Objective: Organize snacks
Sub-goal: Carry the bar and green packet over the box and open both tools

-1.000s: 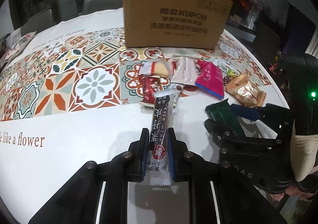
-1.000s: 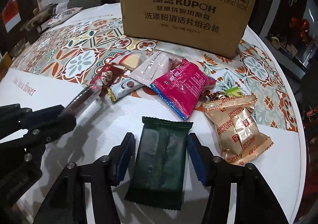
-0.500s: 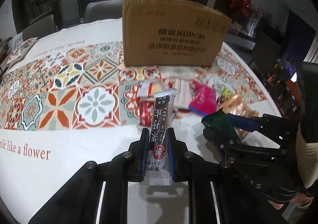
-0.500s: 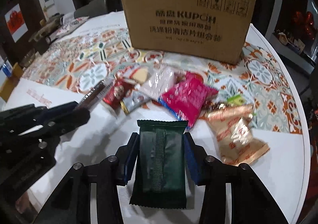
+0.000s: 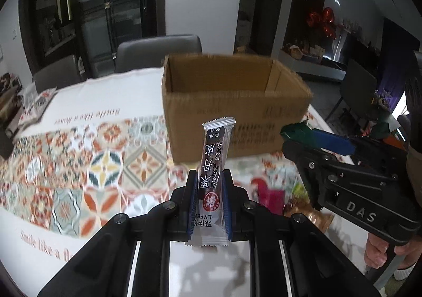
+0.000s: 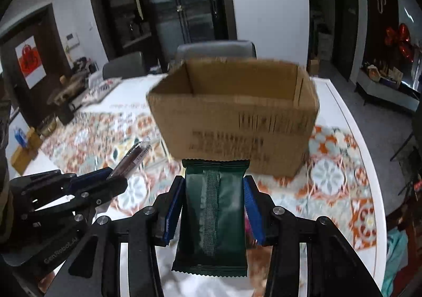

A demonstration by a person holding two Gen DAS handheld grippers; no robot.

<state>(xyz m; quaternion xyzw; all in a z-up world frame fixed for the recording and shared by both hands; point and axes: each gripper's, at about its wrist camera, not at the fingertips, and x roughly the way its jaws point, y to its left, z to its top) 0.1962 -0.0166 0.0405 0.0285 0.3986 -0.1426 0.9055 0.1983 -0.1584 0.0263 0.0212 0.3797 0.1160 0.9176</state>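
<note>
Dark-green foil snack pack [image 6: 213, 215] sits clamped between the blue pads [image 6: 172, 211] of the right gripper [image 6: 213, 207], seam side up, lifted clear of the surface [image 6: 340, 102]. Right jaws have just been closing, the pack between them, pads now pressing both long edges. Left gripper [image 5: 209, 199] is closed tight on a slim brown-and-silver bar wrapper [image 5: 214, 165], which stands upright out of the jaws, its top edge in front of the box wall.

Cardboard box [image 5: 237, 107] is straight ahead of both grippers, open top, printed text on the near face, motion-blurred. Inside looks bare as far as visible.

Remaining snacks lie on the patterned tablecloth [image 5: 79, 170] below and between the grippers: pink pack [image 5: 271, 198], tan pack [image 5: 316, 215], both blurred. Grey chair [image 5: 158, 53] behind the box. A person's hand [image 5: 379, 252] wraps the right gripper's handle at lower right of the left view.
</note>
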